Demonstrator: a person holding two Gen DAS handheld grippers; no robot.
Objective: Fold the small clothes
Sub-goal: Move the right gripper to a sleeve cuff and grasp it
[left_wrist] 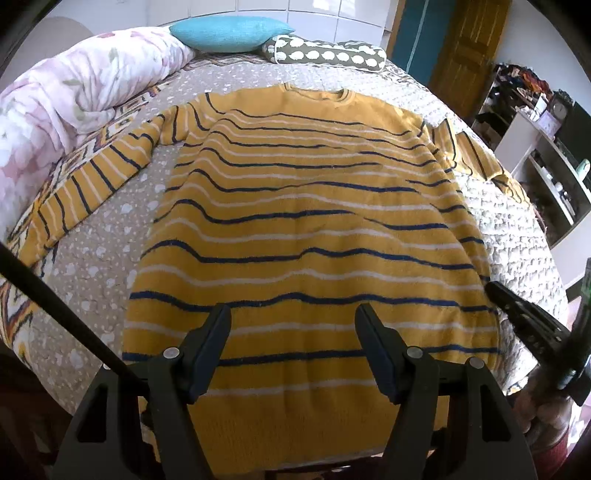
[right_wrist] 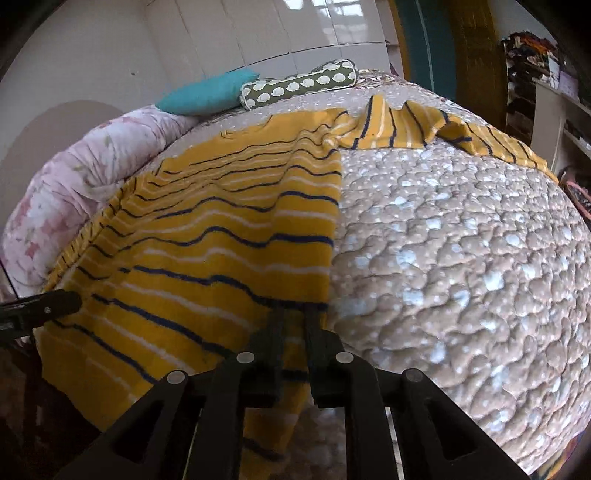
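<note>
A yellow sweater (left_wrist: 303, 206) with navy and white stripes lies spread flat on the bed, collar at the far end, both sleeves out to the sides. My left gripper (left_wrist: 291, 317) is open and empty, hovering over the hem near the middle. My right gripper (right_wrist: 295, 317) is shut on the sweater's (right_wrist: 207, 236) right side edge near the hem; it also shows in the left wrist view (left_wrist: 517, 306) at the sweater's right edge. The left gripper's finger (right_wrist: 40, 306) shows at the left of the right wrist view.
The bed has a beige quilted cover (right_wrist: 461, 251). A rolled pink floral duvet (left_wrist: 70, 107) lies along the left. A teal pillow (left_wrist: 229, 33) and an olive patterned bolster (left_wrist: 325, 55) sit at the head. Shelves (left_wrist: 546, 147) stand to the right.
</note>
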